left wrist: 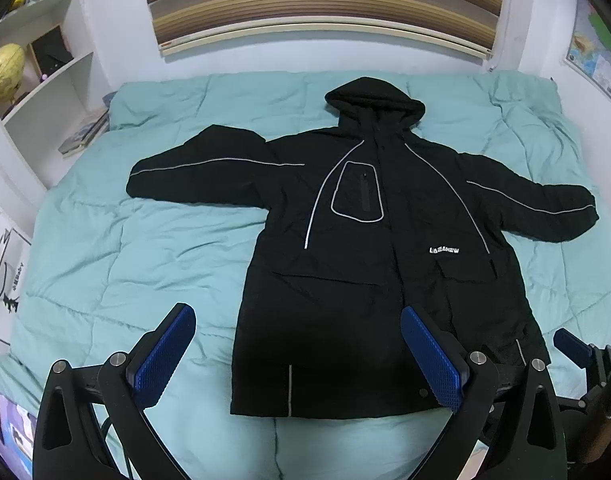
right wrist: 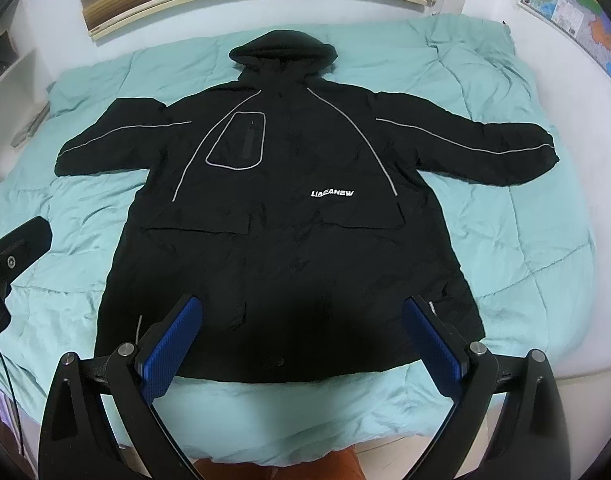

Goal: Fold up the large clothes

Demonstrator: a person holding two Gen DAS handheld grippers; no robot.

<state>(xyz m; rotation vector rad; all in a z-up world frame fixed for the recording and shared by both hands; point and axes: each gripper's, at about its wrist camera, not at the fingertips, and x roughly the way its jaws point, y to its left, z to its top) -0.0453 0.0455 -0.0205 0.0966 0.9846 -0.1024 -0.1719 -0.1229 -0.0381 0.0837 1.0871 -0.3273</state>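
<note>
A long black hooded jacket with grey piping and a white chest logo lies flat, front up, on a teal quilt. Both sleeves are spread out sideways and the hood points at the far wall. My left gripper hovers open over the jacket's lower left hem, nothing between its blue pads. My right gripper hovers open above the hem's middle, also holding nothing. The right gripper's finger shows at the left wrist view's right edge; the left gripper shows at the right wrist view's left edge.
The quilt covers a bed that reaches the far wall under a striped blind. White shelves with a yellow globe and books stand on the left. A map hangs on the right wall. The bed's near edge runs below the hem.
</note>
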